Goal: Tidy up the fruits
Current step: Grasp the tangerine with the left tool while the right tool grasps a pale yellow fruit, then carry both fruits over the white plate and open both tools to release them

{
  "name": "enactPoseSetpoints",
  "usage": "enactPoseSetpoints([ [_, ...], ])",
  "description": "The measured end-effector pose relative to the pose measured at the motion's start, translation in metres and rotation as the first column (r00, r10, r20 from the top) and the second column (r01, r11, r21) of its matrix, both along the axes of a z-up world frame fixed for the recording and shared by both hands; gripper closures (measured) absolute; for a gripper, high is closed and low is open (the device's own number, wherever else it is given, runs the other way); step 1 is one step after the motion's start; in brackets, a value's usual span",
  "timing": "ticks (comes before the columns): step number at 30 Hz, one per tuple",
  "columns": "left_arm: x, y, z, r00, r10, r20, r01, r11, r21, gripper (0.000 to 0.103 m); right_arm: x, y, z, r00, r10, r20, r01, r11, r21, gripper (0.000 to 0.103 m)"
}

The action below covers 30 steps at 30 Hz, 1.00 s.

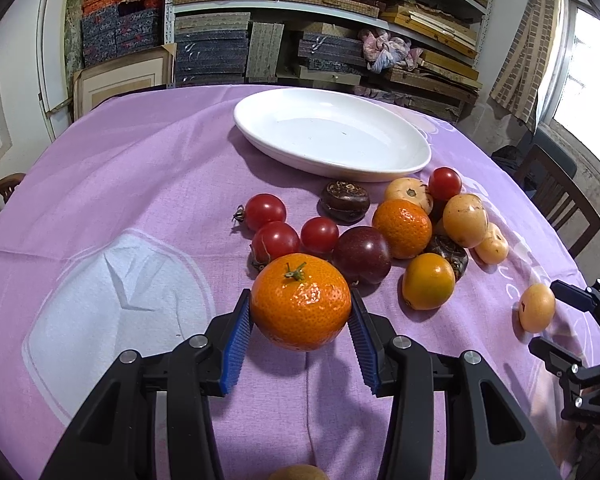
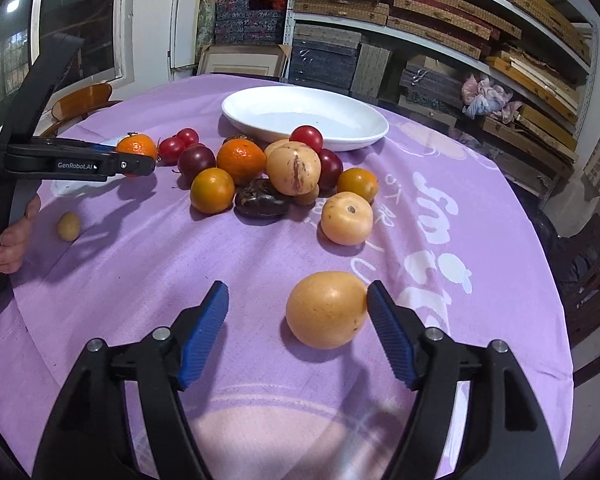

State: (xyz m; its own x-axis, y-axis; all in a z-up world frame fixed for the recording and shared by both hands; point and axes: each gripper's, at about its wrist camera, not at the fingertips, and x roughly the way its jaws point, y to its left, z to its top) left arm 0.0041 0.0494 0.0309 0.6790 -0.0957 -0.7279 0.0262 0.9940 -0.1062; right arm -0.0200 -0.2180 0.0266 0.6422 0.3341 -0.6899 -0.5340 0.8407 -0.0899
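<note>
Blue ribbed pads of the left gripper [image 1: 300,316] press on both sides of a round orange mandarin with a green stem [image 1: 300,302], so its jaws are clamped on the fruit, which the shadow on the lilac printed tablecloth [image 1: 120,208] beneath suggests is lifted clear. Just past the held mandarin lies the heap of fruit: red cherry tomatoes [image 1: 265,211], a dark purple plum [image 1: 362,255], a second orange mandarin [image 1: 402,229], a smaller yellow-orange citrus [image 1: 428,281], dark brown water chestnuts [image 1: 345,201] and pale tan round fruits [image 1: 465,220]. Farther ahead of the jaws sits a white oval ceramic dish [image 1: 332,136], with nothing in it.

The right gripper [image 2: 298,316] has its jaws apart around a pale orange-tan round fruit [image 2: 327,310] resting on the cloth. The right-hand pad [image 2: 390,336] is at the fruit's side, touching or nearly so, while the left-hand pad [image 2: 204,332] stands well clear of it, so the fruit is not gripped. Beyond these jaws another pale tan fruit [image 2: 347,219] lies alone, then the heap, then the dish. Off to the left of the right jaws, a person's hand [image 2: 14,232] holds the left gripper's handle, and a small yellowish fruit [image 2: 69,226] lies near it on the cloth.
</note>
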Motion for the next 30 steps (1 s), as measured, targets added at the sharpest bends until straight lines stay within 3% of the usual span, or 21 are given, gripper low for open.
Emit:
enactPoseSetpoints([
  [3, 0.002, 0.001, -0.002, 1.000, 0.007, -0.009, -0.007, 1.000, -0.002, 0.056, 0.008, -0.003, -0.009, 0.999, -0.017, -0.044, 0.016, 1.000, -0.014, 0.046],
  [5, 0.003, 0.001, -0.004, 1.000, 0.006, -0.020, -0.006, 1.000, -0.008, 0.056, 0.013, -0.009, -0.008, 0.998, -0.012, -0.066, 0.013, 1.000, 0.024, 0.057],
  [13, 0.012, 0.007, 0.001, 0.999, -0.001, -0.041, 0.000, 0.999, -0.045, 0.056, 0.021, -0.022, -0.001, 0.994, 0.009, -0.111, 0.002, 0.995, 0.104, 0.057],
  [18, 0.044, 0.010, 0.029, 1.000, 0.006, -0.015, -0.006, 1.000, -0.002, 0.056, 0.042, -0.017, 0.051, 0.999, 0.034, -0.036, -0.027, 0.981, 0.190, 0.057],
  [23, 0.101, -0.002, 0.046, 0.999, -0.022, -0.036, 0.022, 1.000, -0.008, 0.056, 0.103, 0.022, 0.081, 0.998, 0.065, 0.002, -0.064, 0.979, 0.193, 0.057],
  [29, 0.167, -0.010, 0.028, 0.993, 0.003, -0.117, -0.003, 1.000, -0.001, 0.055, 0.193, 0.074, 0.057, 0.995, 0.062, -0.084, -0.055, 0.995, 0.085, 0.057],
  [30, 0.171, -0.010, 0.029, 0.995, 0.012, -0.095, -0.010, 1.000, 0.024, 0.055, 0.202, 0.079, 0.049, 0.994, 0.054, -0.095, -0.048, 0.997, 0.063, 0.057],
])
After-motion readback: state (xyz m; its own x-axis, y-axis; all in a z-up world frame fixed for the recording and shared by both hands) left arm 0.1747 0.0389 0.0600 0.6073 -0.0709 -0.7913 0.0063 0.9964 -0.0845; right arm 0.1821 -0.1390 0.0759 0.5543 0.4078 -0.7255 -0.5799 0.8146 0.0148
